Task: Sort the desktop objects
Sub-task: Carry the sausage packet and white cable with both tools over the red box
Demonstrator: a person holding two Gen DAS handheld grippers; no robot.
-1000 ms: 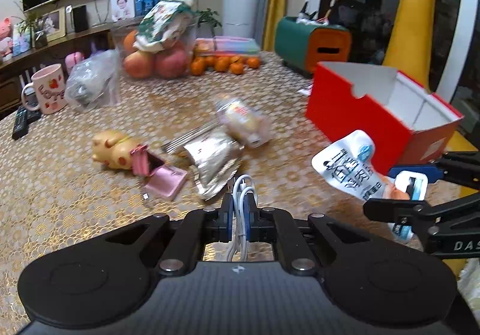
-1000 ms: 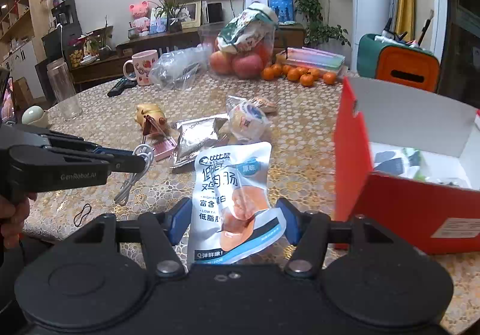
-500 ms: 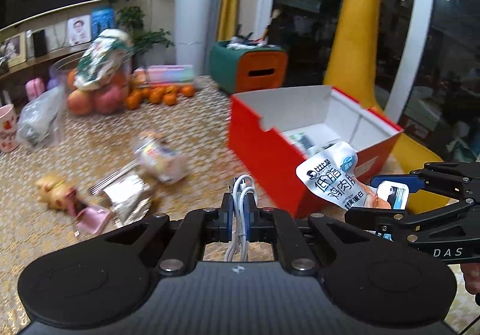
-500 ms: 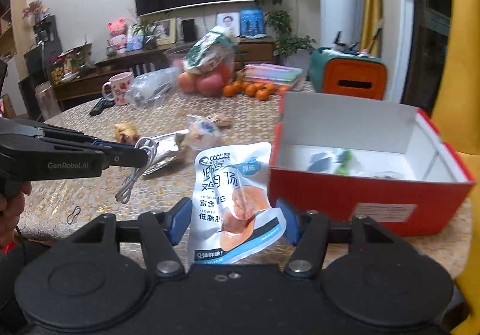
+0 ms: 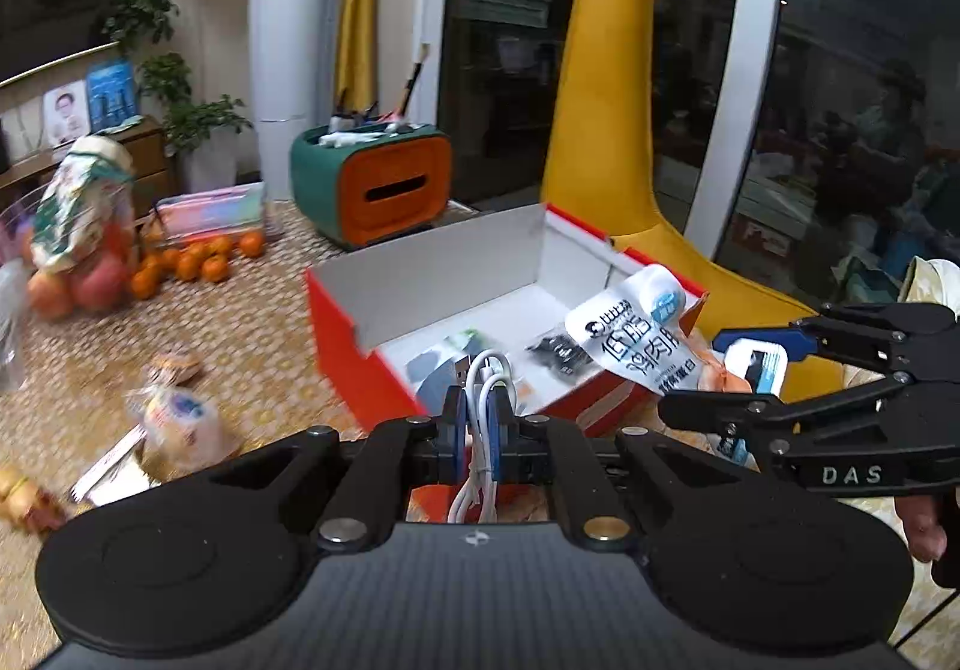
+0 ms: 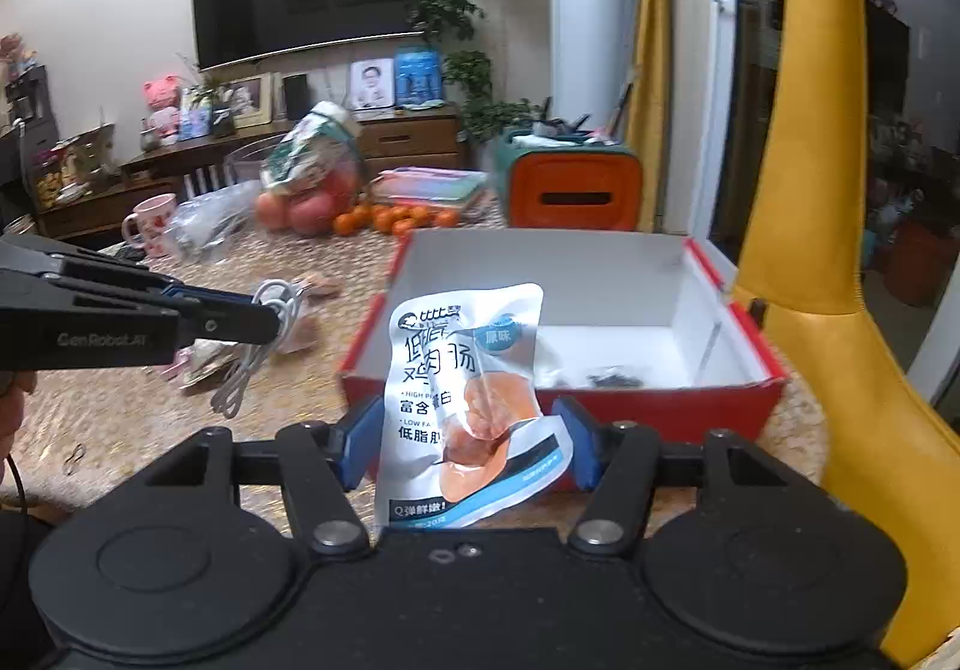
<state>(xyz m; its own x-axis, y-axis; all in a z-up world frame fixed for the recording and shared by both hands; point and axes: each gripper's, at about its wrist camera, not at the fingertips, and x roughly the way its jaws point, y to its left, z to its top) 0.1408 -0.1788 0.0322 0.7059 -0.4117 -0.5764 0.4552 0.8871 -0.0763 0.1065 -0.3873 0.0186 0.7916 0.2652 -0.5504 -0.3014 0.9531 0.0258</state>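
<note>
My left gripper [image 5: 477,415] is shut on a coiled white USB cable [image 5: 486,376] and holds it at the near edge of the open red box [image 5: 360,364]. In the right wrist view the left gripper [image 6: 264,319] comes in from the left with the cable [image 6: 273,334] hanging from it. My right gripper [image 6: 468,445] is shut on a white snack pouch [image 6: 471,400] and holds it upright before the red box [image 6: 660,400]. In the left wrist view the pouch [image 5: 636,340] hangs over the box's right corner. Small dark items lie inside the box.
A green and orange tissue box [image 5: 378,190] stands behind the red box. Oranges [image 5: 198,259], apples and a bagged snack [image 5: 78,208] sit at the far left. Wrapped snacks [image 5: 180,421] lie on the gold tablecloth [image 5: 228,334]. A yellow chair [image 6: 798,190] stands at the right.
Both grippers have swung to the right and closer to the red box. The cable now hangs at the box's near edge and the pouch is over its corner.
</note>
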